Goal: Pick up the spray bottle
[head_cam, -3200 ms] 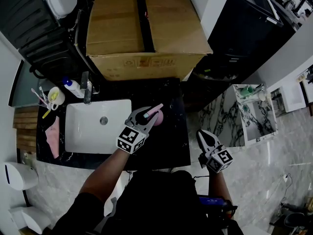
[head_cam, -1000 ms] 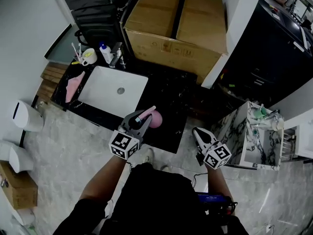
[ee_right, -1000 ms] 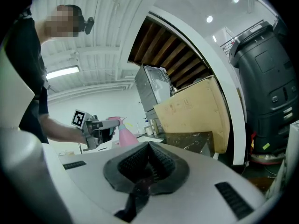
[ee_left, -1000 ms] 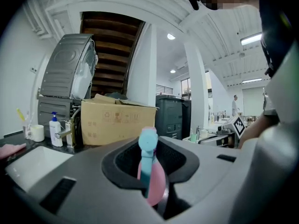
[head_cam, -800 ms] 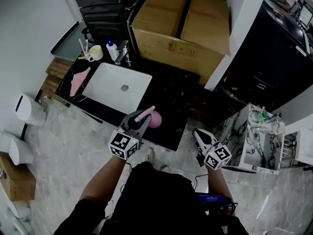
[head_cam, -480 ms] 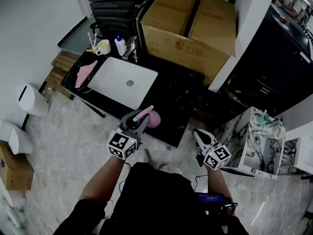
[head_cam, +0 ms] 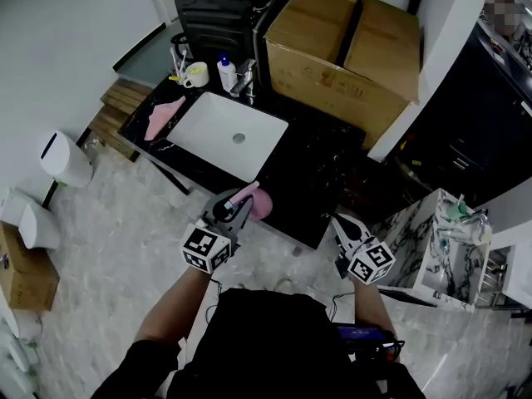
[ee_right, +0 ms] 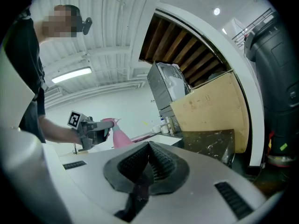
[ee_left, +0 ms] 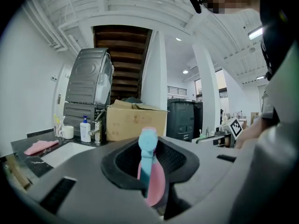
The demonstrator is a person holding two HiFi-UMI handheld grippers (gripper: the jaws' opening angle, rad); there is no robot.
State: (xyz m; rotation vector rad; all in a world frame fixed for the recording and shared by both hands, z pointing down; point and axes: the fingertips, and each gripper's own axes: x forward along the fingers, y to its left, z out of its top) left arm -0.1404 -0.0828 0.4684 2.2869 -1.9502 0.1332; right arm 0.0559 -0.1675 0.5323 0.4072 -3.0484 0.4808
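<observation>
A pink spray bottle (head_cam: 258, 202) with a pale blue head (ee_left: 148, 141) hangs in the air just off the front edge of the black counter (head_cam: 328, 173). My left gripper (head_cam: 237, 210) is shut on its neck, and the body hangs below the jaws (ee_left: 156, 183). My right gripper (head_cam: 339, 227) is off to the right over the floor, shut with nothing in it; its ribbed pads (ee_right: 161, 164) meet. From the right gripper view, the left gripper (ee_right: 93, 130) and the bottle (ee_right: 120, 137) show at the left.
A white sink (head_cam: 229, 134) is set in the counter, with a soap bottle (head_cam: 224, 71), a cup of toothbrushes (head_cam: 196, 74) and a pink cloth (head_cam: 164, 116) beside it. A large cardboard box (head_cam: 353, 36) stands behind. White bins (head_cam: 62, 158) stand left, a marble stand (head_cam: 432, 248) right.
Both grippers and the bottle have drawn back from the counter, which has slid up and right in the head view. The left grip on the bottle is unchanged; the right stays shut.
</observation>
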